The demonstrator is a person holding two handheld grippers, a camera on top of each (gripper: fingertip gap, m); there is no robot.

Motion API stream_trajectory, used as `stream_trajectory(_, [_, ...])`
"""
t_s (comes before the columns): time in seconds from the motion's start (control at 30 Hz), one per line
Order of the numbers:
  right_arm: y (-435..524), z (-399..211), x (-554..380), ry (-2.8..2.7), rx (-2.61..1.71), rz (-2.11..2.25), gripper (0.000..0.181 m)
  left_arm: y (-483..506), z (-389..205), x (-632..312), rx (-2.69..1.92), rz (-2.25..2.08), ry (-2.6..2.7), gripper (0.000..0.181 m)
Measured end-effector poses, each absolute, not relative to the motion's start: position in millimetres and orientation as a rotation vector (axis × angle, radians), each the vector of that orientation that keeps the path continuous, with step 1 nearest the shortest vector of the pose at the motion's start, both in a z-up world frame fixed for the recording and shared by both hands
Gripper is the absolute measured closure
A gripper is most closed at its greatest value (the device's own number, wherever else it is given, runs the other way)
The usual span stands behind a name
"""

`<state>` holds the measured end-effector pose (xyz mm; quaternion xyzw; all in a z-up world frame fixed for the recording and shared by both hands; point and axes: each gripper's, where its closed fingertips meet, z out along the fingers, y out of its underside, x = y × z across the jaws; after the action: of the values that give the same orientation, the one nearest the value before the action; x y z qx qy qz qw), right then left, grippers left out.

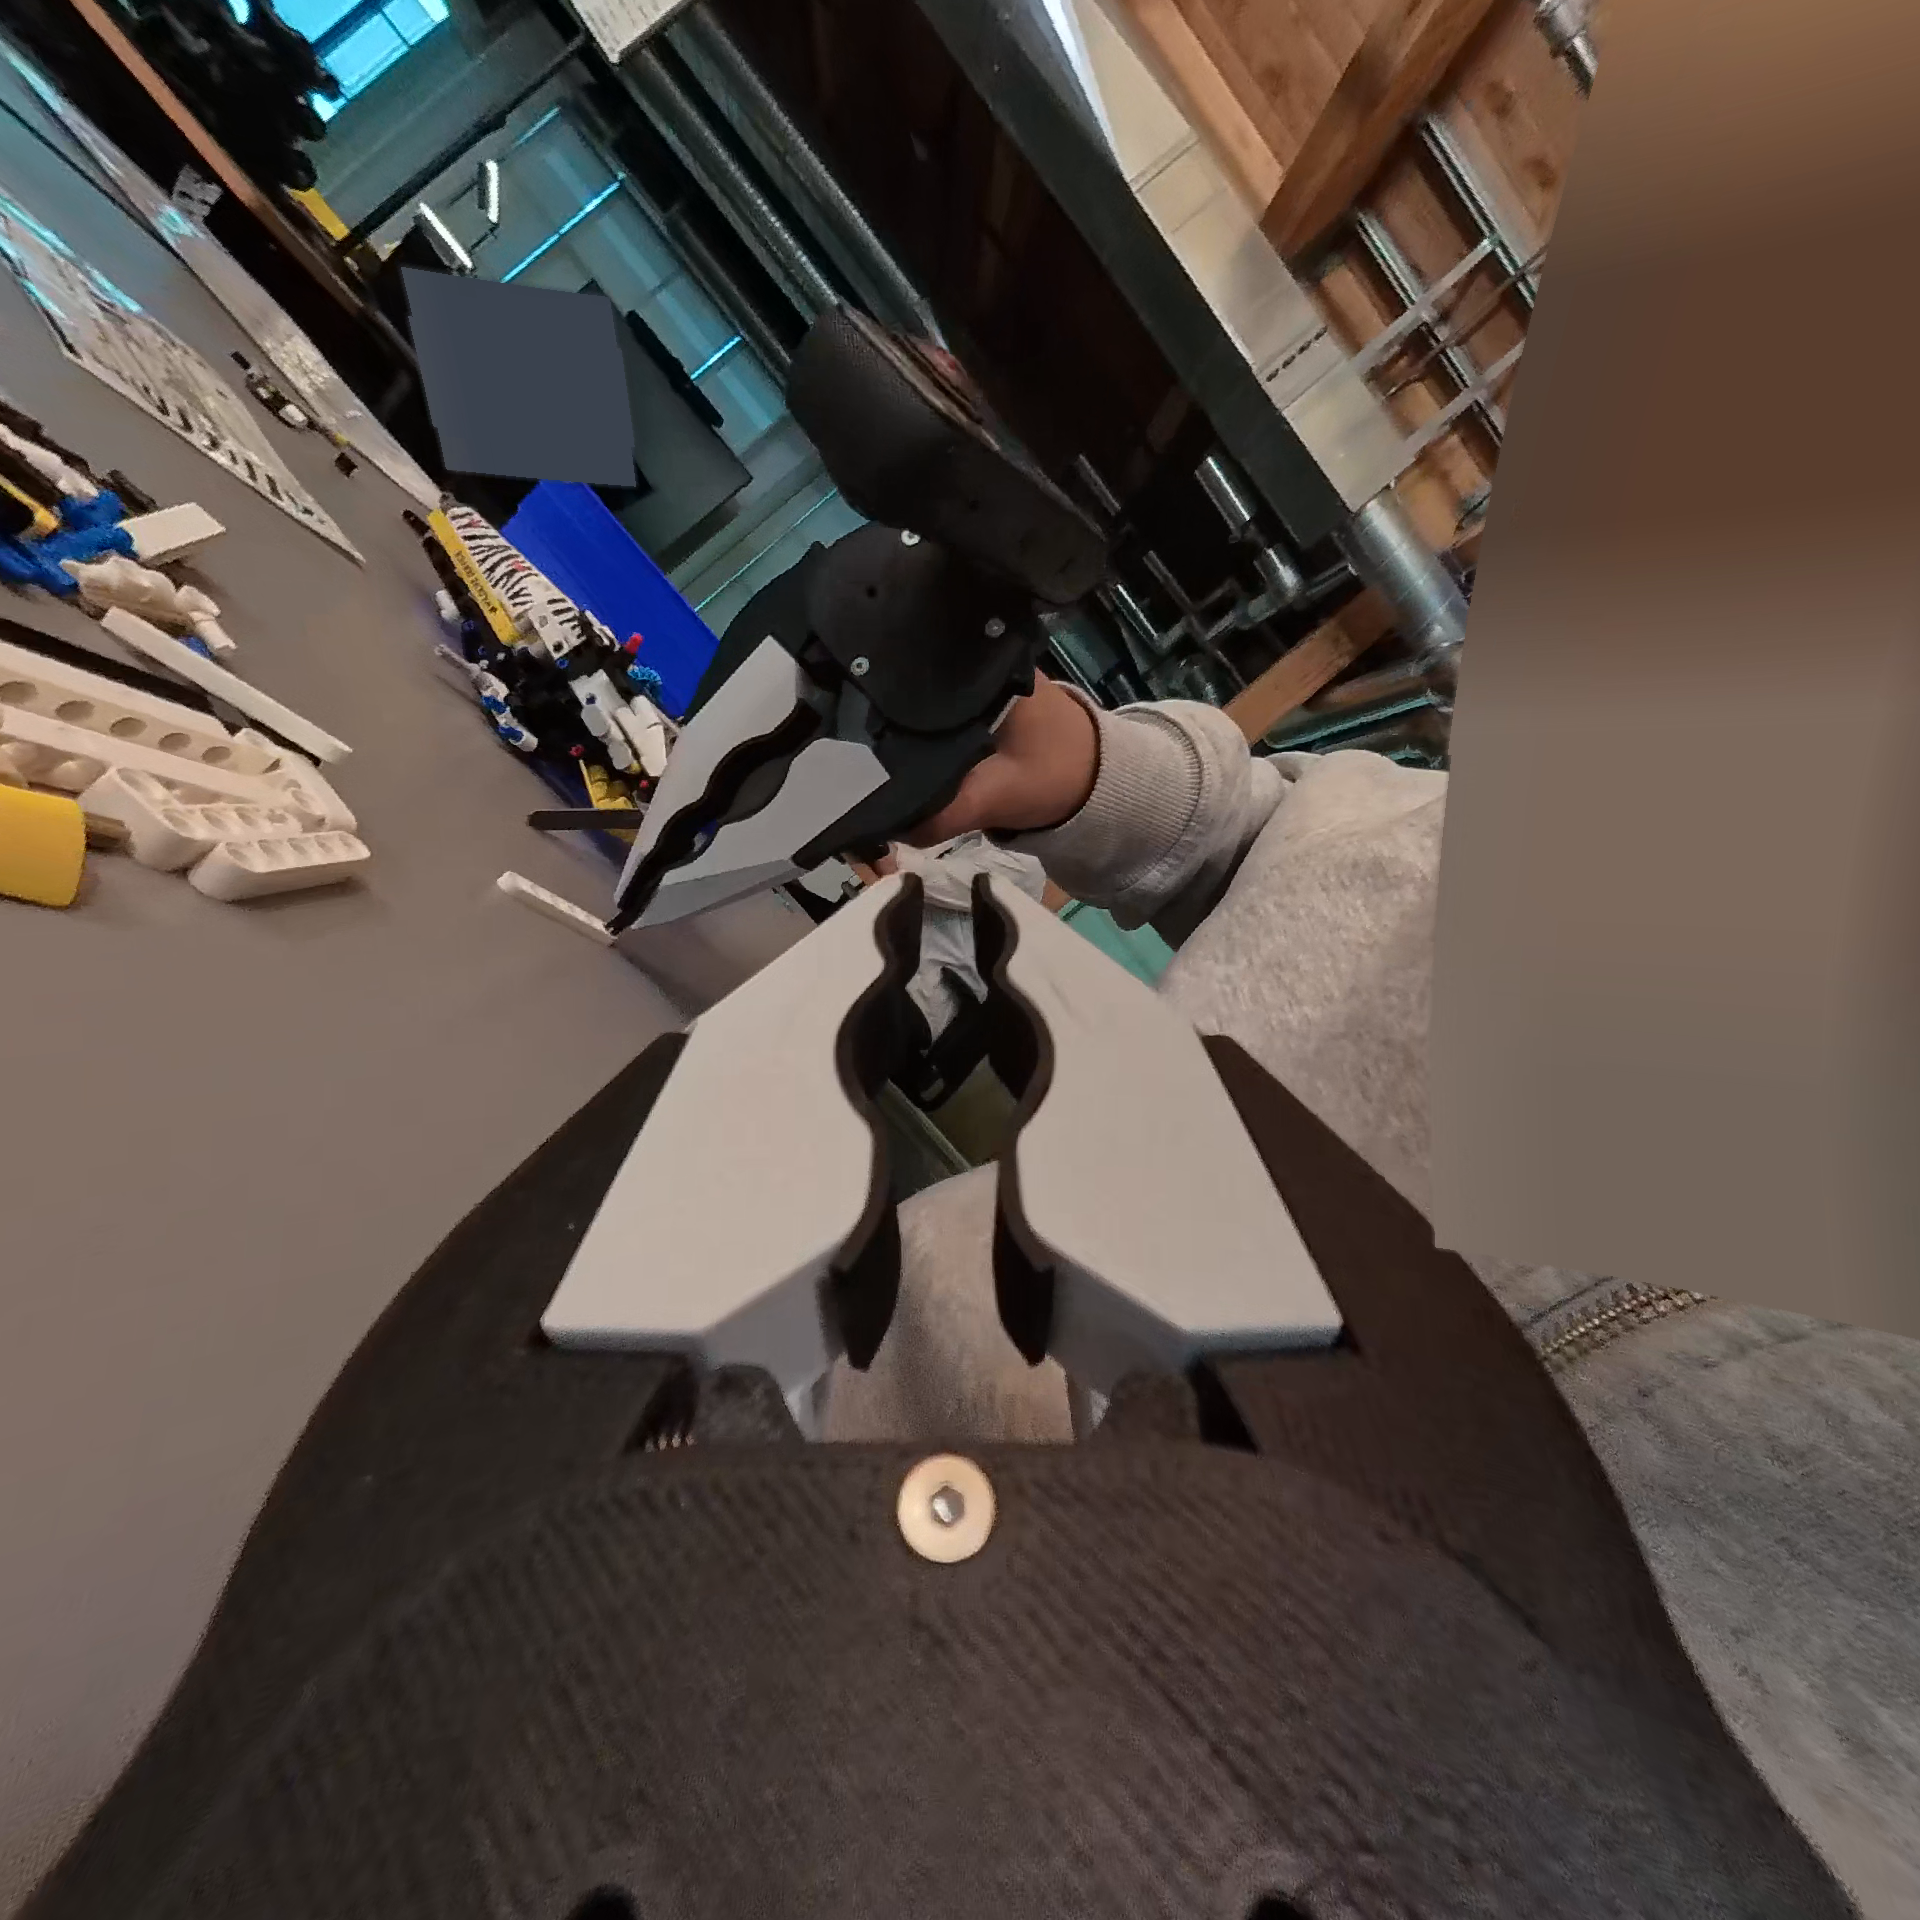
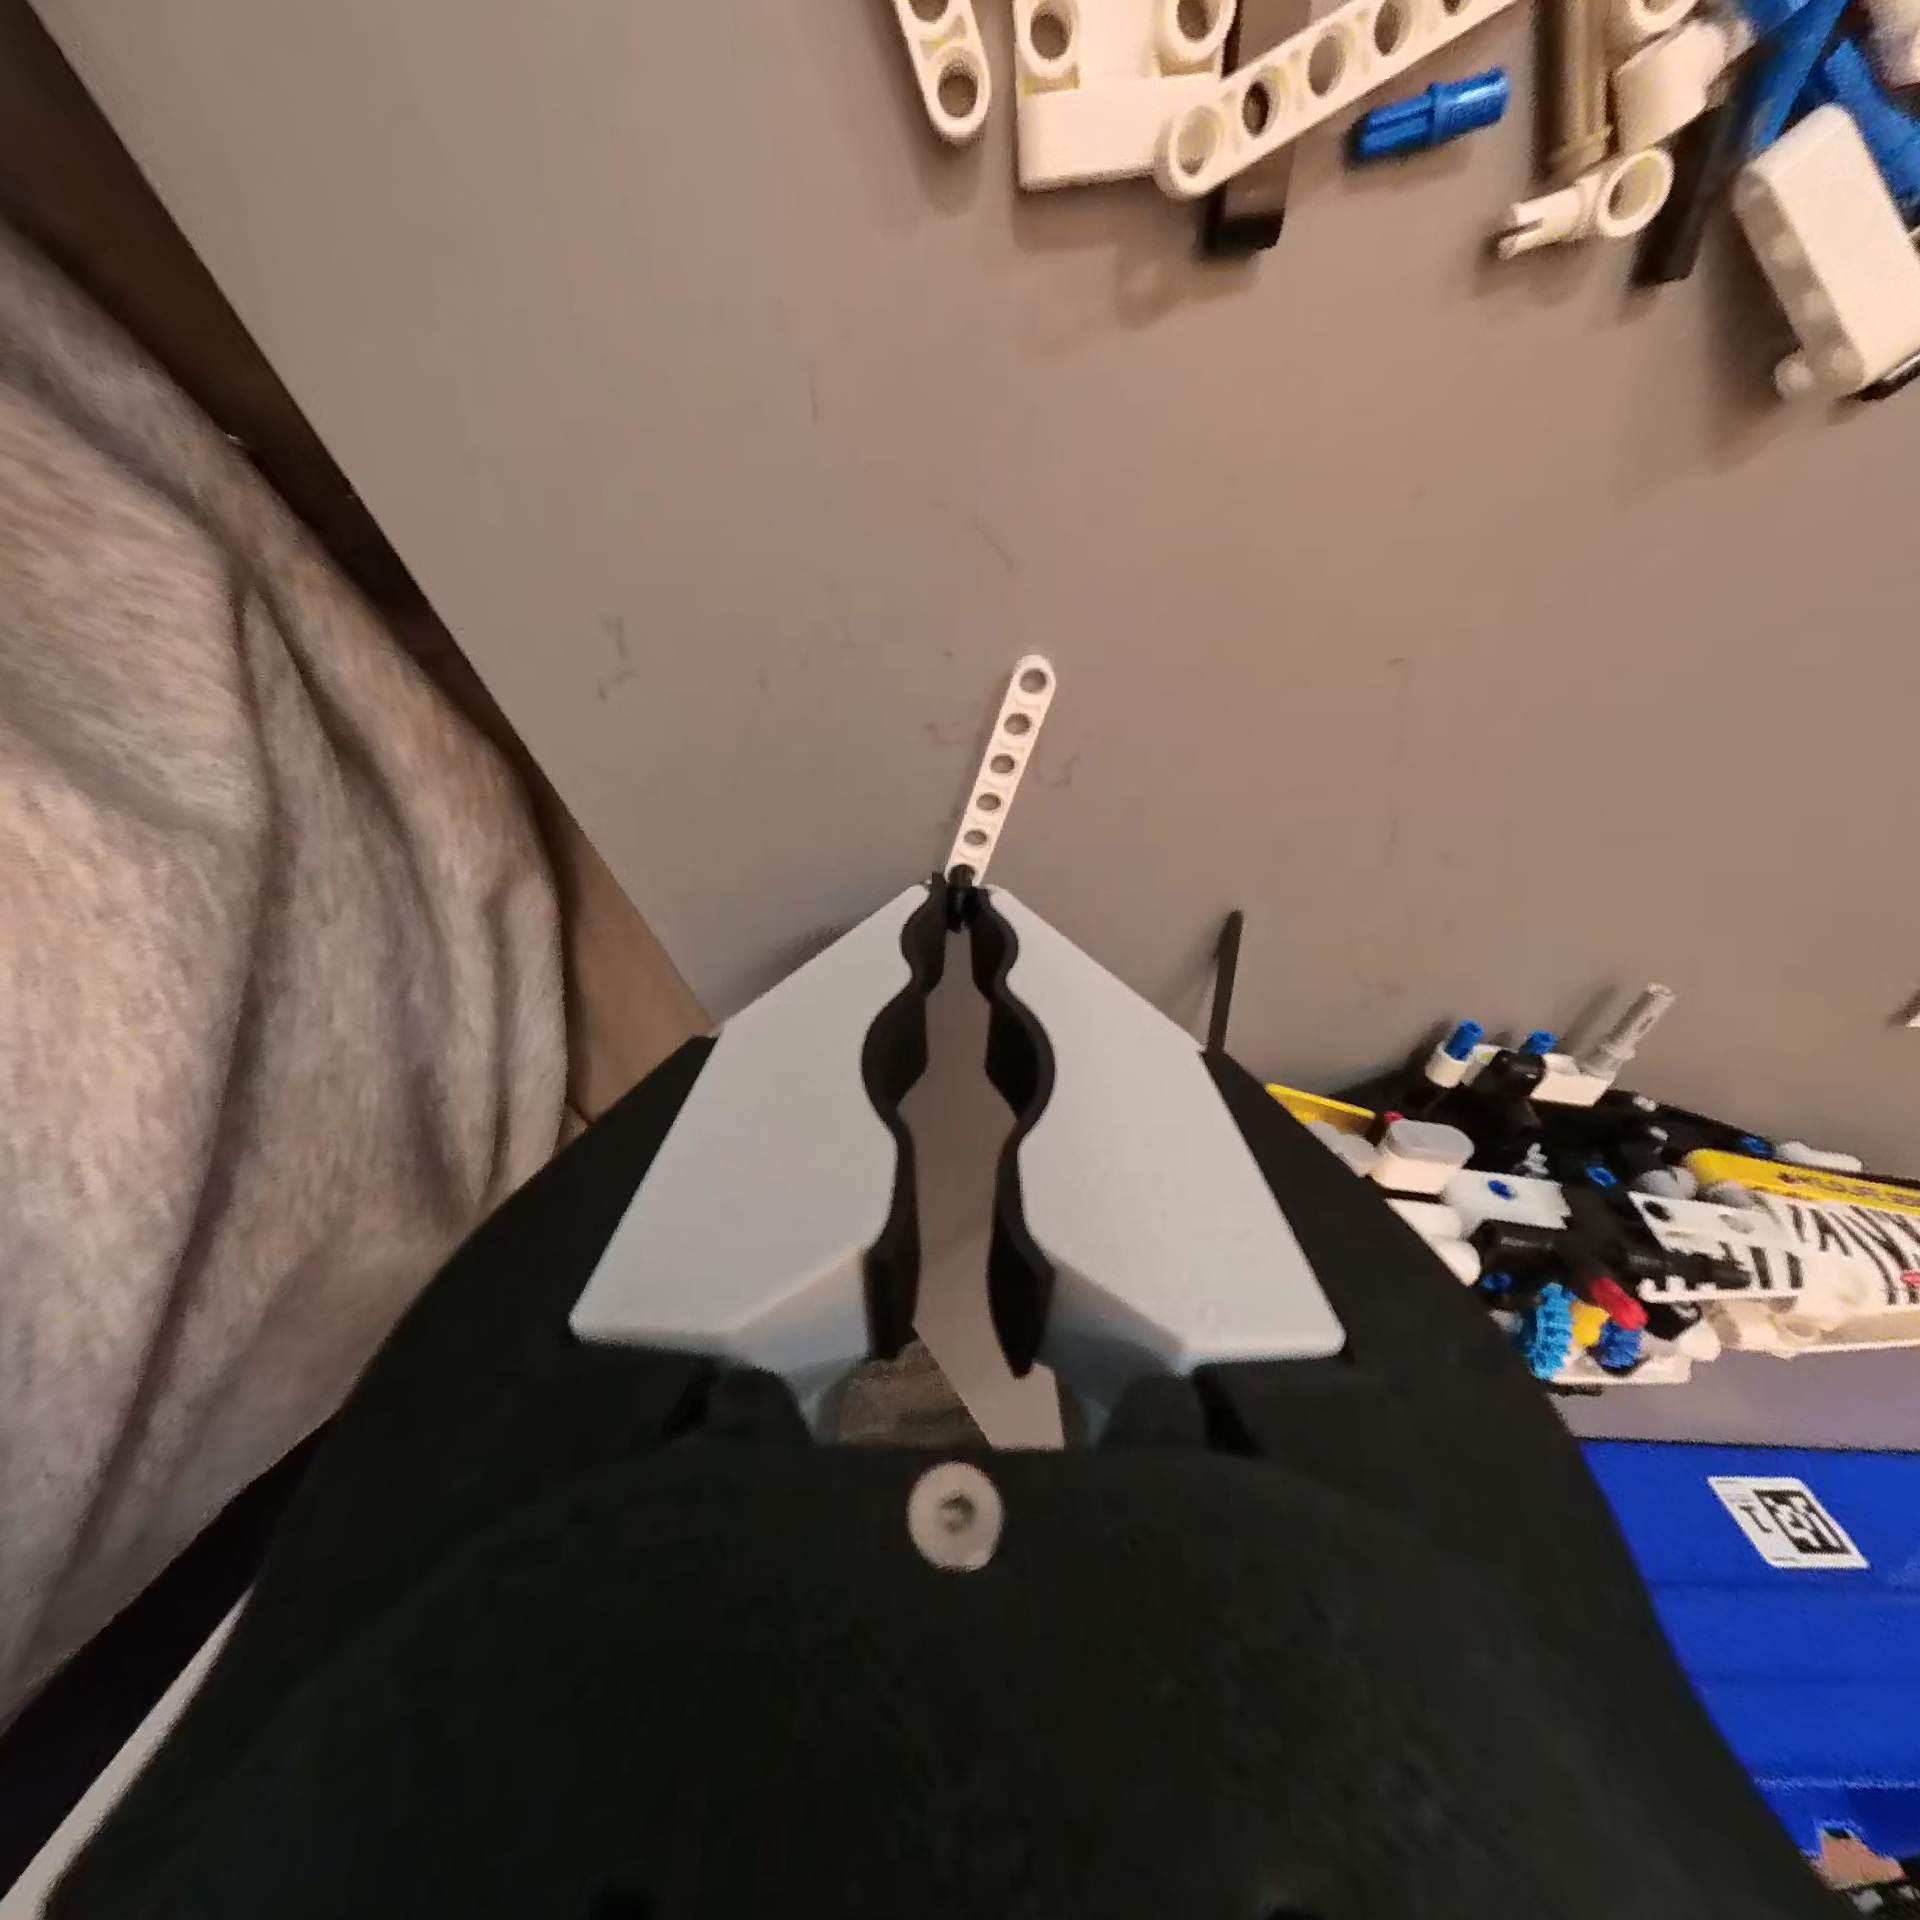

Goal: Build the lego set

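In the right wrist view my right gripper (image 2: 961,896) is shut on a small black pin (image 2: 958,900). It holds the pin at the near end hole of a thin white beam (image 2: 1001,769) lying flat on the grey table (image 2: 727,468). The left wrist view shows the same gripper (image 1: 625,914) tipped down onto the beam (image 1: 551,902). My left gripper (image 1: 948,885) is slightly open and empty, held off the table edge over the person's lap. A partly built model with zebra-striped panels (image 2: 1683,1236) stands right of the beam; it also shows in the left wrist view (image 1: 551,644).
Loose white, blue and black parts (image 2: 1247,104) lie at the far side; they also show in the left wrist view (image 1: 208,790), next to a yellow piece (image 1: 36,842). A black axle (image 2: 1229,977) lies near the model. A blue bin (image 2: 1766,1642) stands behind it. Instruction sheets (image 1: 177,395) lie farther back. There is about 15 cm between the tips of the two grippers. To the black axle (image 2: 1229,977): right tips about 6 cm, left tips about 20 cm. The left camera catches it too, in the left wrist view (image 1: 558,825).
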<state>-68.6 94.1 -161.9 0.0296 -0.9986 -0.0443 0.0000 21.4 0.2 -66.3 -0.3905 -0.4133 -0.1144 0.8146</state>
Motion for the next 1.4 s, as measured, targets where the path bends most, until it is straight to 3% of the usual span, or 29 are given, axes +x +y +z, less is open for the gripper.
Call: stream_trajectory(1.4, [91.1, -164.7, -68.5, -3.179, 0.051, -0.048, 0.179, 2.8, -72.8, 21.1, -0.852, -0.285, -0.894, 0.170])
